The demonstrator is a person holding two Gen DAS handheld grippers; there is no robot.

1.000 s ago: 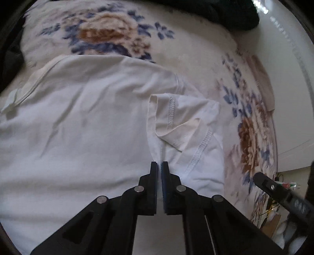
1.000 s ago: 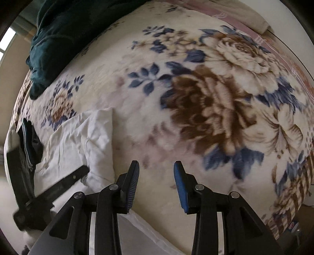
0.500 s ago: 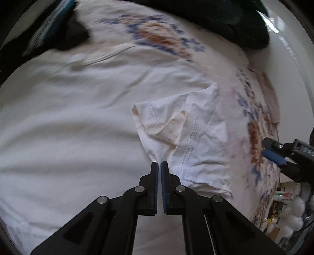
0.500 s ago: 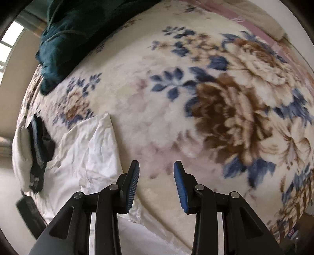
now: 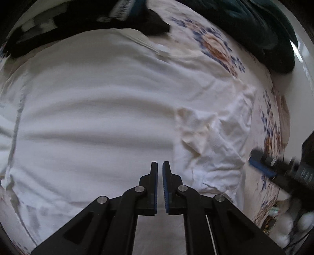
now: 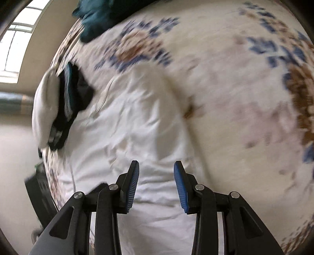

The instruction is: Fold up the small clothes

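White T-shirt: spread flat on floral blanket, directly ahead of and beneath left gripper. Sleeve folded inward onto body, lying ahead-right of left jaws; first side fold apparently done. Left jaws nearly together, narrow slit between, no cloth visibly clamped. Right gripper over shirt's right portion, jaws apart, holding nothing. Opposite sleeve, lengthwise fold: judged not yet done. Dark garments heaped beyond shirt, far ahead of left jaws. Both views motion-blurred.
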